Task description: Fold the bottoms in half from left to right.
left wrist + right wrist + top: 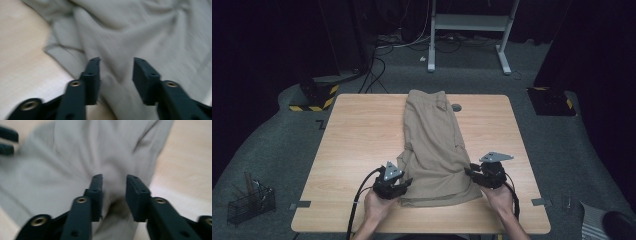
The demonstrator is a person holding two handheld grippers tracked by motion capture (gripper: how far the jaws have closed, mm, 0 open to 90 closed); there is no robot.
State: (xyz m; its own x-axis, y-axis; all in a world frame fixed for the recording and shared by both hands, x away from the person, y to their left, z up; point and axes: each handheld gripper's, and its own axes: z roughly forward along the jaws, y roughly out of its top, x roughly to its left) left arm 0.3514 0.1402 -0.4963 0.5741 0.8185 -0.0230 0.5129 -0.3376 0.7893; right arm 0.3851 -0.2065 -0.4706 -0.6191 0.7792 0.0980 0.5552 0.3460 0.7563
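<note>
Left gripper (116, 75) at bottom center, jaws apart w/ a fold of khaki cloth (140, 37) between; bare wood table (22, 57) at left of frame.

Both gripper views are motion-blurred. The folded khaki fabric shorts (140, 32) run past the frame edges there. Contents of the black wire basket (250, 202) are too small to identify.

Shorts (434, 145) mid-table (357, 135); tools flank near hem.

A lab or recording studio is suggested: a wooden counter (362, 145) is ringed by black curtains (267, 40), grey carpet (277, 140), loose cables (377, 70), hazard-striped blocks (319, 97) and a white stand (469, 22).
</note>
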